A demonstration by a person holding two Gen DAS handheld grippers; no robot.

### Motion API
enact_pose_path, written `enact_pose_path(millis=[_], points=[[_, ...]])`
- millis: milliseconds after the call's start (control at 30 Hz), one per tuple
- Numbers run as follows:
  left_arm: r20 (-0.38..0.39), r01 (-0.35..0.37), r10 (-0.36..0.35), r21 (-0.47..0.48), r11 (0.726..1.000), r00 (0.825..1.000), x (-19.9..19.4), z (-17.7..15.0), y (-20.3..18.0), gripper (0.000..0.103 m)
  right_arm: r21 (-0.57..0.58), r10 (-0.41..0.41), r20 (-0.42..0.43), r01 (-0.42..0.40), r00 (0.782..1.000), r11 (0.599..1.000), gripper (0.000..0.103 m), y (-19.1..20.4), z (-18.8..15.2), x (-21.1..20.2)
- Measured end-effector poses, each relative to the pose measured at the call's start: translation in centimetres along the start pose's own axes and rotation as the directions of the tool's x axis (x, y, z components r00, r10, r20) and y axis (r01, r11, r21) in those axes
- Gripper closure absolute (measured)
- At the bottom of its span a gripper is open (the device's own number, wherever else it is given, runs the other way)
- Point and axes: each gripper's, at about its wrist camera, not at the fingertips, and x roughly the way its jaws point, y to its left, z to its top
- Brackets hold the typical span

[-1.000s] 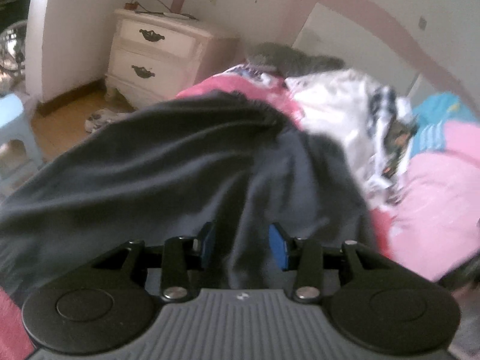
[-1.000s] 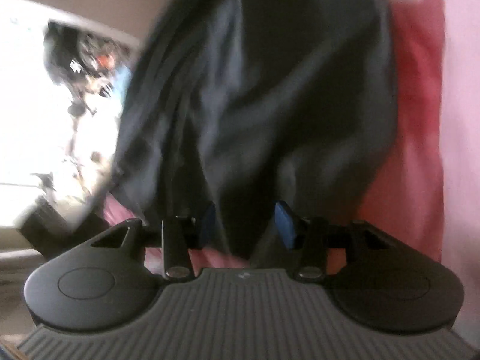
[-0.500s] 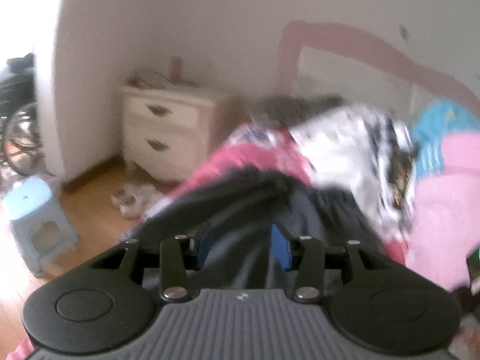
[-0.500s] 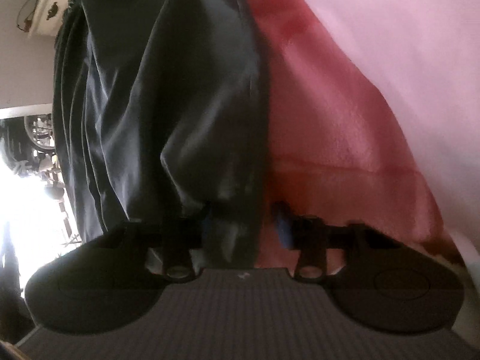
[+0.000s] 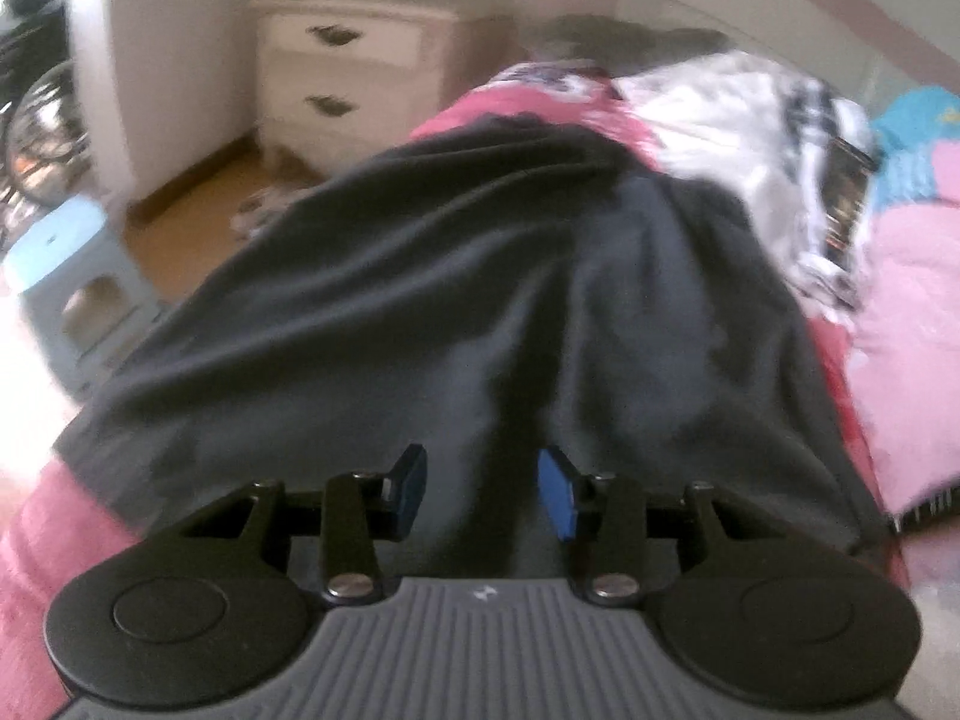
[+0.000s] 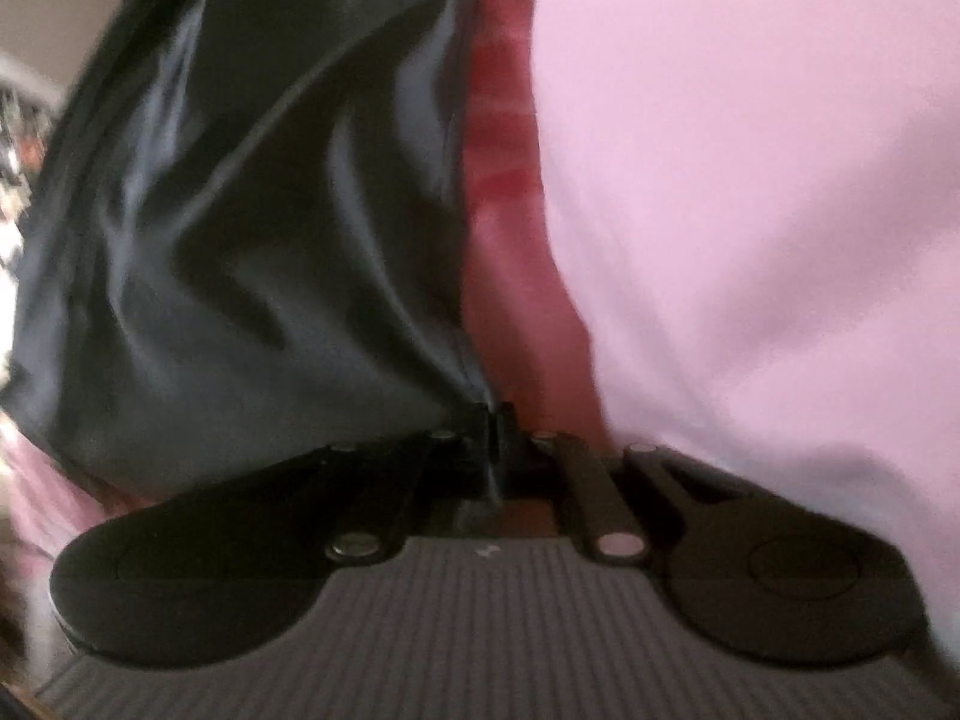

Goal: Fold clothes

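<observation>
Right gripper [image 6: 495,420] pinches dark garment [image 6: 252,228] edge, cloth spreading fwd-left.

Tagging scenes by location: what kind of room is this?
Most likely a bedroom: a white nightstand against the wall, a bed with pink bedding, and clothes piled on it.

Clothes pile [image 5: 750,120] crowds the bed's right; bare pink bedding [image 6: 750,210] is passable.
</observation>
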Motion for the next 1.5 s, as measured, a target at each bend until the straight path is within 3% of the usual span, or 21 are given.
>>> enact_pose_path(millis=[133, 200, 300, 400, 467, 533, 600, 667, 833, 1000, 1133, 1167, 1267, 1333, 1400, 1467, 1500], points=[[0.020, -0.093, 0.094, -0.070, 0.993, 0.995, -0.4, 0.7, 2.5, 0.061, -0.105, -0.083, 0.013, 0.084, 0.996, 0.991, 0.102, 1.7, -1.0, -0.1], [0.045, -0.105, 0.110, -0.092, 0.990, 0.993, -1.1, 1.1, 3.5, 0.061, -0.124, -0.106, 0.036, 0.109, 0.994, 0.986, 0.098, 2.6, -1.4, -1.0], [0.075, -0.056, 0.065, -0.120, 0.991, 0.995, -1.9, 1.5, 4.1, 0.061, -0.174, -0.119, 0.164, 0.147, 0.979, 0.974, 0.091, 4.2, -2.6, -4.7], [0.086, 0.034, -0.020, -0.158, 0.987, 0.996, -2.2, 1.5, 4.3, 0.061, -0.287, -0.013, 0.322, 0.111, 0.946, 0.952, 0.076, 6.1, -4.1, -9.1], [0.088, 0.108, -0.091, -0.212, 0.971, 0.992, -2.2, 1.2, 4.6, 0.061, -0.425, 0.113, 0.350, 0.050, 0.930, 0.904, 0.074, 8.7, -4.9, -10.6], [0.061, 0.173, -0.164, -0.234, 0.957, 0.985, -1.5, 1.0, 4.5, 0.061, -0.584, 0.228, 0.283, -0.022, 0.932, 0.812, 0.068, 12.1, -6.3, -10.1], [-0.007, 0.233, -0.240, -0.210, 0.950, 0.971, -0.3, 0.6, 3.9, 0.061, -0.707, 0.293, 0.199, -0.070, 0.935, 0.704, 0.059, 15.1, -7.5, -9.1], [-0.084, 0.272, -0.290, -0.173, 0.946, 0.953, 1.0, 0.3, 3.1, 0.063, -0.766, 0.309, 0.147, -0.089, 0.940, 0.636, 0.059, 17.9, -8.1, -7.6], [-0.200, 0.315, -0.333, -0.117, 0.942, 0.921, 2.8, -0.7, 2.2, 0.069, -0.808, 0.293, 0.118, -0.079, 0.949, 0.583, 0.059, 21.7, -9.0, -3.4], [-0.294, 0.365, -0.376, -0.093, 0.926, 0.879, 3.9, -2.0, 1.8, 0.072, -0.807, 0.264, 0.108, -0.071, 0.958, 0.587, 0.054, 22.6, -8.4, -1.2], [-0.332, 0.385, -0.394, -0.095, 0.918, 0.857, 4.0, -2.9, 1.6, 0.079, -0.807, 0.226, 0.105, -0.049, 0.968, 0.588, 0.054, 22.9, -8.8, 0.6], [-0.336, 0.381, -0.389, -0.093, 0.920, 0.857, 3.9, -3.1, 1.6, 0.081, -0.805, 0.223, 0.116, -0.040, 0.968, 0.592, 0.056, 22.9, -8.9, 0.9], [-0.345, 0.358, -0.360, -0.072, 0.931, 0.867, 3.6, -3.5, 1.5, 0.082, -0.766, 0.206, 0.154, -0.015, 0.966, 0.643, 0.096, 22.2, -8.3, 0.8], [-0.351, 0.337, -0.323, -0.022, 0.941, 0.879, 3.0, -3.7, 1.2, 0.082, -0.688, 0.229, 0.145, -0.068, 0.962, 0.722, 0.099, 20.6, -6.8, 0.3], [-0.358, 0.317, -0.269, 0.082, 0.945, 0.894, 2.3, -3.8, 0.4, 0.082, -0.555, 0.304, 0.121, -0.190, 0.945, 0.810, 0.099, 18.1, -4.8, -0.6], [-0.366, 0.309, -0.210, 0.238, 0.921, 0.907, 1.3, -4.1, -1.1, 0.082, -0.398, 0.397, 0.107, -0.326, 0.912, 0.858, 0.099, 15.3, -2.8, -1.5], [-0.377, 0.308, -0.174, 0.333, 0.891, 0.910, 0.9, -4.6, -2.1, 0.080, -0.322, 0.449, 0.100, -0.398, 0.888, 0.859, 0.099, 13.8, -2.0, -1.7]])
